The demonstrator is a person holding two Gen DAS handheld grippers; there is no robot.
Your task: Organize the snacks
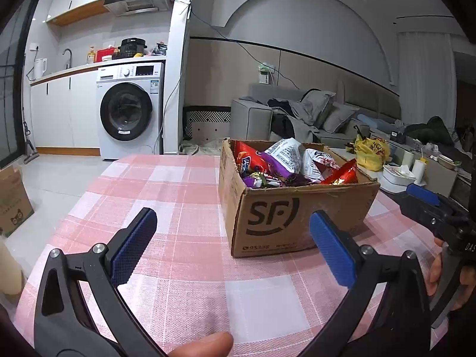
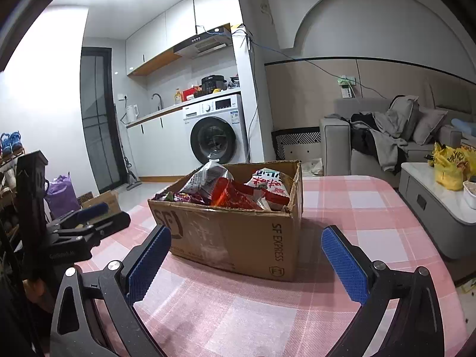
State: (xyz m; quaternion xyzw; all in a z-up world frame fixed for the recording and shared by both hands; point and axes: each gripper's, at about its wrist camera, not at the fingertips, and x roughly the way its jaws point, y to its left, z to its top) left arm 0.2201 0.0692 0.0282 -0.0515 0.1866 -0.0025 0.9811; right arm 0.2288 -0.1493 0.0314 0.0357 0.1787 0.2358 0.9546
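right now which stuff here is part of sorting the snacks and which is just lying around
For the job:
- cardboard box on the checked table
- snack packets piled inside it
- left tongs and right tongs, both open and empty

Just lying about:
- yellow bag
- washing machine
- clothes on the sofa

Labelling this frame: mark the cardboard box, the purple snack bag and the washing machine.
cardboard box (image 1: 297,223): left wrist view, front wall with the SF logo.
purple snack bag (image 1: 279,167): left wrist view, middle of the bag.
washing machine (image 1: 126,111): left wrist view, round door.
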